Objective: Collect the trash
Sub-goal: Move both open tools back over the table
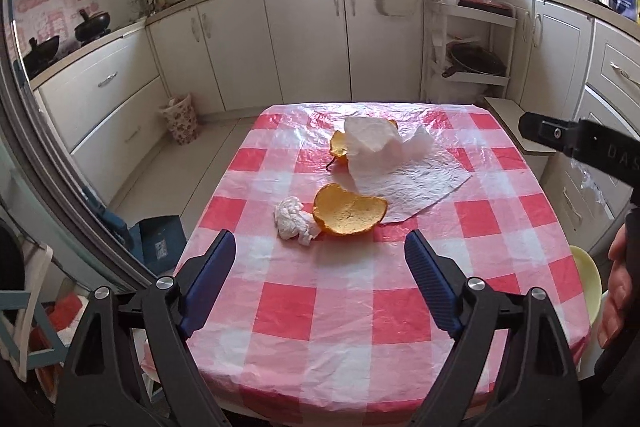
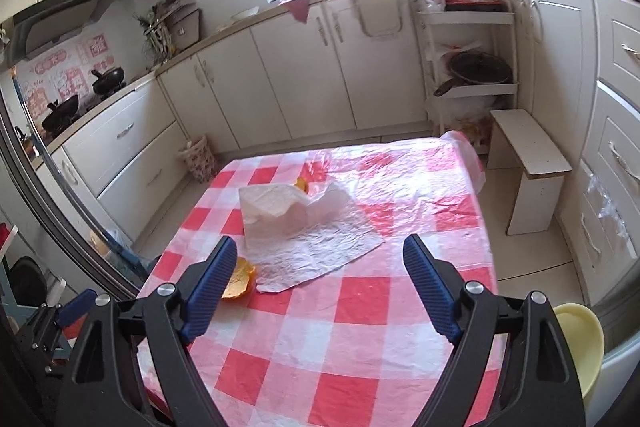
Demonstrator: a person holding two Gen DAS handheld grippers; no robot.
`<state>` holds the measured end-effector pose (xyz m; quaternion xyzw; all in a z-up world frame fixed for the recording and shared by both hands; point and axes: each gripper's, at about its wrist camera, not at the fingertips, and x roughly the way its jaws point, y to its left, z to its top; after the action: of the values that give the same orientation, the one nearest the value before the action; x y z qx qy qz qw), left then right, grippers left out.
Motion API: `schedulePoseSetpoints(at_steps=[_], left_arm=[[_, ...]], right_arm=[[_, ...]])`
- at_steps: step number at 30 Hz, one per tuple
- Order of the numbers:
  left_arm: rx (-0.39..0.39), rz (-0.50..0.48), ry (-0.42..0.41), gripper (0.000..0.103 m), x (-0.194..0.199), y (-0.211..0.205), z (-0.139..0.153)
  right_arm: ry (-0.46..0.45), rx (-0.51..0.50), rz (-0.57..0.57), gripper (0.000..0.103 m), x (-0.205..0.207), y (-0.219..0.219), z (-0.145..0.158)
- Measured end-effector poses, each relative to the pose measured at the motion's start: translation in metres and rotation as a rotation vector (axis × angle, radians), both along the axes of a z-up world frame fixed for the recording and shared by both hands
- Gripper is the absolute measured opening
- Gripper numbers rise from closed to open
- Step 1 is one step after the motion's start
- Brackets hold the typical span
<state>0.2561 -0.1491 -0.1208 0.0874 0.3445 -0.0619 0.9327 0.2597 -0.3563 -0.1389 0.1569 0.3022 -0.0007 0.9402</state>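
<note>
On the red-and-white checked table (image 1: 360, 307) lie a near orange peel (image 1: 349, 209), a crumpled white tissue ball (image 1: 292, 219) touching its left side, a large crumpled white paper sheet (image 1: 396, 163), and a second orange peel (image 1: 340, 145) partly under that sheet. My left gripper (image 1: 320, 247) is open and empty, just short of the near peel. My right gripper (image 2: 320, 251) is open and empty above the table, with the paper sheet (image 2: 304, 231) ahead of it and the near peel (image 2: 238, 281) by its left finger.
A floral waste bin (image 1: 181, 119) stands on the floor by the left cabinets. A pale yellow bowl-like object (image 2: 580, 343) sits off the table's right edge. A white stool (image 2: 528, 163) stands to the right of the table. Cabinets ring the room.
</note>
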Motion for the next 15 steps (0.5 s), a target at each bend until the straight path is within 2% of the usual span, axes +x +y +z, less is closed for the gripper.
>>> schedulePoseSetpoints(at_steps=[6,15], left_arm=[[-0.014,0.072,0.026,0.085,0.014,0.031,-0.004],[-0.042,0.128,0.046,0.088,0.021,0.058,-0.005]], right_arm=[[0.026,0.006,0.048,0.082,0.020,0.022,-0.010],[0.058,-0.015,0.114,0.082,0.037,0.052,-0.019]])
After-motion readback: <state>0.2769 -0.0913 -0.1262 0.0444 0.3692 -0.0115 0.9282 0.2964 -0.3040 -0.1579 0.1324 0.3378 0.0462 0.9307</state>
